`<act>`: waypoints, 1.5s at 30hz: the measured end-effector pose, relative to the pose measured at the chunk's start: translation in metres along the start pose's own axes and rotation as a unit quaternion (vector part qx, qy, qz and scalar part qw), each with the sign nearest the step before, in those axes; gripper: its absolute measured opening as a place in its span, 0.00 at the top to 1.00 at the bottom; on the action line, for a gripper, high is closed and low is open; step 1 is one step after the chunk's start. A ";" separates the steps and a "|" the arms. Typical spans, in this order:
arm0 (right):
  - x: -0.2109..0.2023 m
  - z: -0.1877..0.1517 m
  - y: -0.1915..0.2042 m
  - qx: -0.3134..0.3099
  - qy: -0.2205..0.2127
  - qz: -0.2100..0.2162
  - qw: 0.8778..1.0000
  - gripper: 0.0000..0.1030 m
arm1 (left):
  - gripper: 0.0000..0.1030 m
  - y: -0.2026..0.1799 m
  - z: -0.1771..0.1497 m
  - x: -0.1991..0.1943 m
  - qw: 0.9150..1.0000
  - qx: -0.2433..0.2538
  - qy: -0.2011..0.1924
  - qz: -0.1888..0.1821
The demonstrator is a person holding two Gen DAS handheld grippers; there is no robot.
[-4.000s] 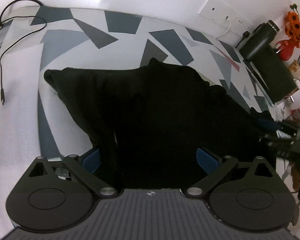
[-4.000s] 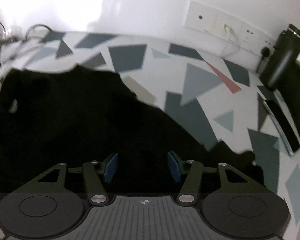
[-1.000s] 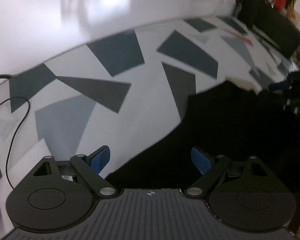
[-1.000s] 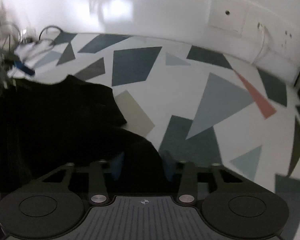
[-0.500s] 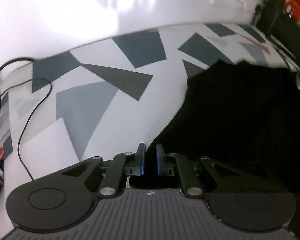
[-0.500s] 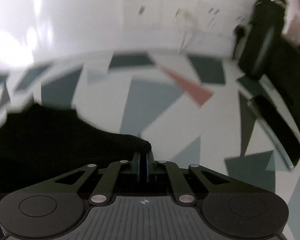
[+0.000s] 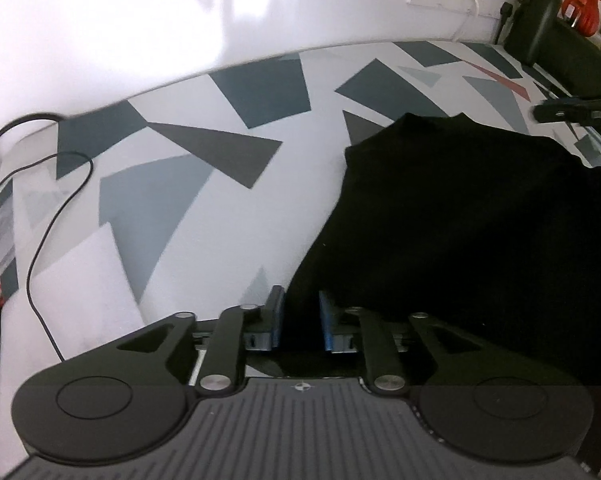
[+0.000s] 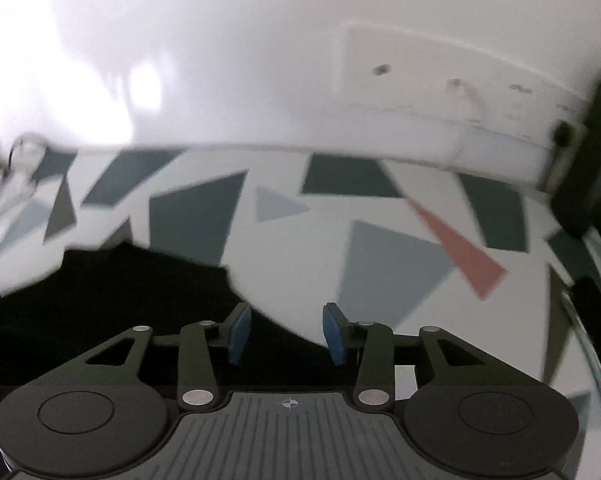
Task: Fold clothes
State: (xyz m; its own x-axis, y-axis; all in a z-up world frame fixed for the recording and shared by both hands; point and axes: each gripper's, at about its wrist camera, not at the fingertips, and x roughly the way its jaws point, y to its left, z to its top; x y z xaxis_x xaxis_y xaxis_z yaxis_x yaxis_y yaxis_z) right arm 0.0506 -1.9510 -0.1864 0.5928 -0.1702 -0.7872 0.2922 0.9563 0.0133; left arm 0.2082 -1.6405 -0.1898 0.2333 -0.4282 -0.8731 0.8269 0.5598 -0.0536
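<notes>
While my left gripper (image 7: 299, 316) only pinches the near edge of the black garment (image 7: 460, 216) lying on the patterned table (image 7: 180, 200), my right gripper (image 8: 286, 334) gapes empty, so the fold could slip

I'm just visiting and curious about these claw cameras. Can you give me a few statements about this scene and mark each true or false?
1. The garment is black. True.
2. The left claw has black cloth between its fingers. True.
3. The right claw is shut tight. False: its jaws stand apart.
4. The table cover is plain white. False: it carries grey, dark blue and red shapes.
5. A black cable lies on the table's left side. True.
</notes>
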 end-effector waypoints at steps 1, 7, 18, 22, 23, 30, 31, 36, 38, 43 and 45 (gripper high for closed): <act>0.007 0.000 0.005 -0.014 0.010 -0.007 1.000 0.64 | 0.55 -0.001 0.000 -0.001 1.000 -0.002 0.005 -0.002; 0.016 -0.012 -0.002 -0.020 0.039 -0.006 0.999 0.64 | 0.45 0.005 -0.012 -0.014 0.999 -0.031 0.015 -0.030; 0.023 -0.018 0.007 -0.059 0.002 -0.034 0.998 1.00 | 0.87 -0.018 0.007 0.003 0.997 0.044 0.006 0.061; 0.039 0.000 0.003 -0.028 -0.004 -0.050 0.998 1.00 | 0.86 -0.015 0.031 0.022 0.995 0.045 -0.013 0.085; 0.043 0.005 0.001 -0.017 -0.004 -0.055 0.998 1.00 | 0.85 -0.015 0.037 0.026 0.995 0.047 -0.019 0.091; 0.072 0.032 -0.002 -0.014 -0.020 -0.092 0.995 0.99 | 0.84 -0.007 0.069 0.046 0.992 0.026 -0.036 0.118; 0.075 0.035 -0.004 -0.011 -0.023 -0.094 0.995 0.99 | 0.84 -0.006 0.072 0.048 0.991 0.024 -0.039 0.123; 0.079 0.048 -0.021 0.039 -0.007 -0.079 0.996 0.97 | 0.64 -0.001 0.082 0.052 0.990 -0.004 -0.038 0.133; 0.074 0.051 -0.027 0.048 0.000 -0.074 0.996 0.81 | 0.47 0.000 0.081 0.047 0.994 0.010 -0.029 0.109; 0.058 0.057 -0.039 0.056 -0.037 -0.027 0.997 0.74 | 0.47 0.016 0.094 0.025 0.996 -0.014 -0.065 0.054; 0.063 0.060 -0.034 0.038 -0.038 -0.010 0.998 0.74 | 0.47 0.023 0.109 0.025 0.996 -0.038 -0.070 0.025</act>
State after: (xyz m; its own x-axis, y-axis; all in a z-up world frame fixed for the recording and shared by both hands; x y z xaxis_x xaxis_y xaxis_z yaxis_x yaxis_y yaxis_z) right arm 0.1229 -2.0086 -0.1996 0.6413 -0.2097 -0.7381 0.3591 0.9321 0.0472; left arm 0.2894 -1.7160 -0.1603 0.3472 -0.4900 -0.7996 0.7722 0.6332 -0.0527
